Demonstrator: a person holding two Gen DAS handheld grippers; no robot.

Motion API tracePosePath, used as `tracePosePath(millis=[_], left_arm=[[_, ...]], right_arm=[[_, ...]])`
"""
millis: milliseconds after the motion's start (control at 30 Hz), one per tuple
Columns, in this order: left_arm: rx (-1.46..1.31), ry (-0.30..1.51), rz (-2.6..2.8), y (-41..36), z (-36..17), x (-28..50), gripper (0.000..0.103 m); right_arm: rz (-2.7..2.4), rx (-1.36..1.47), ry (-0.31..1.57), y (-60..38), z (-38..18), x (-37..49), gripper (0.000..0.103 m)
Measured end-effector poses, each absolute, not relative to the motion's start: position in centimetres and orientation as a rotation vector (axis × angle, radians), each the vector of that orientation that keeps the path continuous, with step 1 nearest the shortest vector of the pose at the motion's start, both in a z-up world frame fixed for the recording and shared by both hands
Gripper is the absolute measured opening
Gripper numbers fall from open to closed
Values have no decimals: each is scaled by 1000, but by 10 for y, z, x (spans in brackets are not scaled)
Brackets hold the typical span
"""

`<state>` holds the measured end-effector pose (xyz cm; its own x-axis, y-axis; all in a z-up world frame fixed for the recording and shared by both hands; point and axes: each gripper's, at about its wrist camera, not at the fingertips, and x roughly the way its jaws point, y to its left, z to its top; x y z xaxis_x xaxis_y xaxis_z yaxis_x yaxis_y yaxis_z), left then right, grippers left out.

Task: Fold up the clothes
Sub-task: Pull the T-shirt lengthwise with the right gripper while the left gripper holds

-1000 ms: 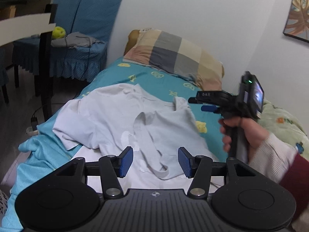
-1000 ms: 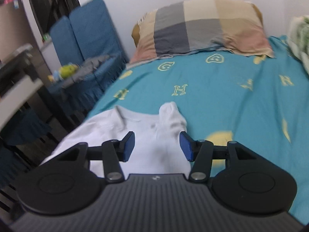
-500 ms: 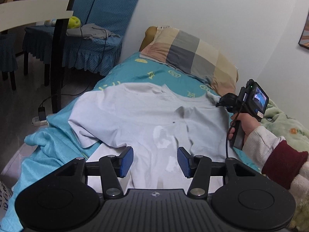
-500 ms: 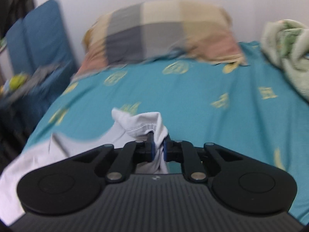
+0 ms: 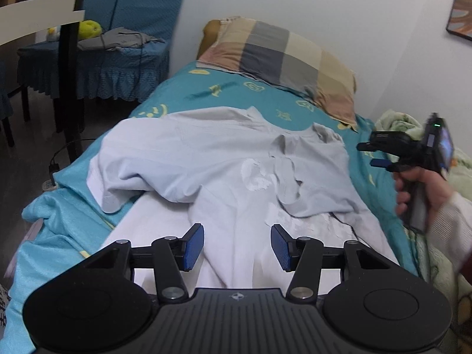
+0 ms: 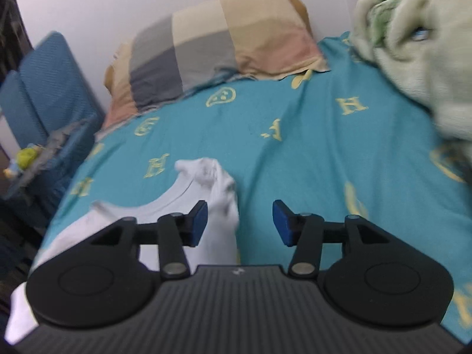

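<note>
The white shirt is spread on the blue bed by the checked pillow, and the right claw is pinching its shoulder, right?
Not quite. The right claw is open, pinching nothing, as the right wrist view shows. The white shirt does lie on the blue bed by the checked pillow.

The shirt (image 5: 224, 159) is soft matt cloth, wrinkled. The bed sheet (image 6: 295, 135) under it is smooth cloth. Both claws, left (image 5: 237, 246) and right (image 6: 239, 222), are matt black plastic. The blanket (image 6: 413, 67) beside the pillow (image 6: 212, 44) looks fluffy.
</note>
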<state>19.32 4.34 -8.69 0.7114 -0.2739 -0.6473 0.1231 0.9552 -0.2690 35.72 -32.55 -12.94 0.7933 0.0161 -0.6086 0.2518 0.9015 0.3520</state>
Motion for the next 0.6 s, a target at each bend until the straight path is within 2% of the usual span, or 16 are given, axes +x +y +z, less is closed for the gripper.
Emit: tracePosePath(millis=[200,400,600], left_arm=[[-154,719,-350,13,-77,160,53],[-27,673,-490,-23,-57,95,53],[61,683,-637,-60,-51,27,53]], right_arm=[[-110,566,724,-321,-101,230,53],[-84,692,789,-316,-77,107,53],[18,707,799,-319,-91,74,53]])
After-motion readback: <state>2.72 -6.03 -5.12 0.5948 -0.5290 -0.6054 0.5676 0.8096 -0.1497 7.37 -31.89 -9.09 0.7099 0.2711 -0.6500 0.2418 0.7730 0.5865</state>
